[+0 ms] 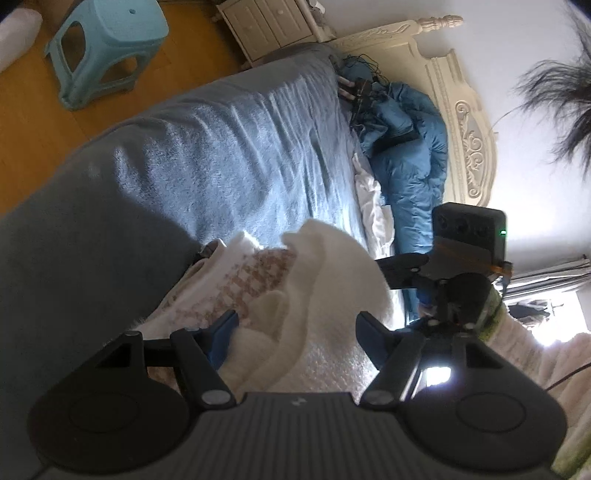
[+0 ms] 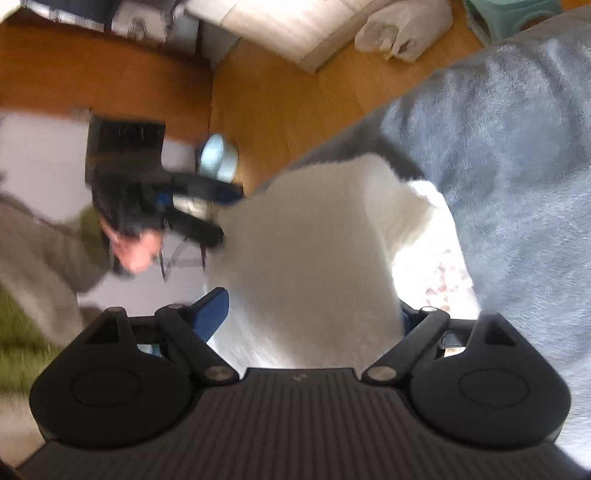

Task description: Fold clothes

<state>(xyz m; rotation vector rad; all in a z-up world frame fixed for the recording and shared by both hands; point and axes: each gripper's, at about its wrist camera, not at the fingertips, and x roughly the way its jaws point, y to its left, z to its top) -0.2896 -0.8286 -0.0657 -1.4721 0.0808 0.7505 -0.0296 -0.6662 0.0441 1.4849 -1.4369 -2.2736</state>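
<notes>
A white fluffy garment point(image 1: 325, 280) with a brown-patterned inner part point(image 1: 236, 280) hangs bunched above the blue-grey bed blanket point(image 1: 221, 140). My left gripper point(image 1: 295, 325) has its jaws wide apart with the garment lying between them. In the right wrist view the same garment point(image 2: 314, 251) fills the gap of my right gripper point(image 2: 314, 314), whose jaws are also spread. The left gripper point(image 2: 207, 214) shows there at the garment's left edge, blurred. The right gripper point(image 1: 402, 269) shows in the left wrist view at the garment's right edge.
A blue quilt point(image 1: 413, 155) and a white cloth point(image 1: 373, 206) lie by the cream headboard point(image 1: 465, 122). A tangle of cables and a dark device point(image 1: 362, 88) sits on the bed. A teal stool point(image 1: 103, 48) and a nightstand point(image 1: 266, 26) stand on the wood floor.
</notes>
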